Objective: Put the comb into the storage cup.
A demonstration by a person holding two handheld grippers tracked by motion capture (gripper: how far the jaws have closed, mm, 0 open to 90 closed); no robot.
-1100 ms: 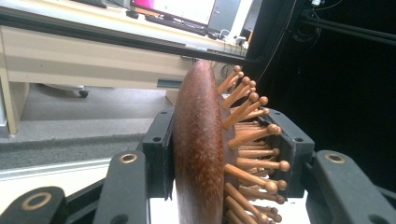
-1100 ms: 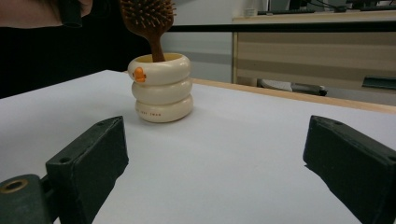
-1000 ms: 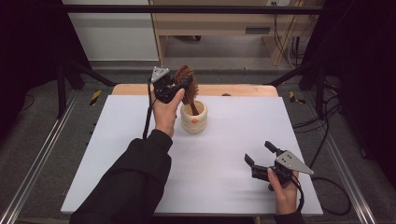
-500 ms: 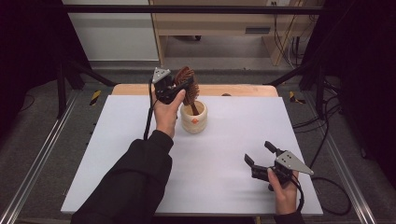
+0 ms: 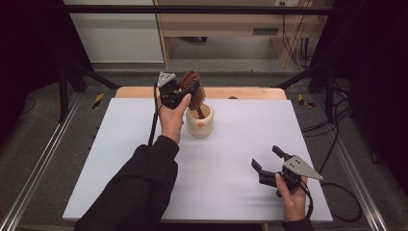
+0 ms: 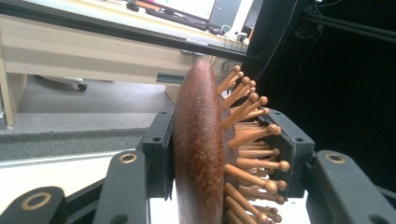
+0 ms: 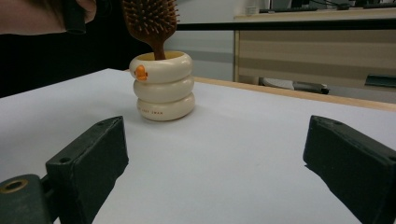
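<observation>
A brown wooden hairbrush (image 5: 193, 89) stands with its handle down in a cream ringed cup (image 5: 199, 121) at the table's far middle. My left gripper (image 5: 185, 91) is shut on the brush head; in the left gripper view the jaws clamp the smooth back and the bristle side of the hairbrush (image 6: 205, 154). My right gripper (image 5: 269, 159) rests near the front right of the table, open, nothing between its jaws. The right gripper view shows the cup (image 7: 163, 86) ahead with the hairbrush (image 7: 152, 21) rising out of it.
The white table top (image 5: 120, 144) spreads wide around the cup. A wooden strip (image 5: 250, 93) edges its far side. A desk (image 5: 226, 24) stands beyond the table. Metal rails (image 5: 43, 159) run along both sides, with cables on the floor at right.
</observation>
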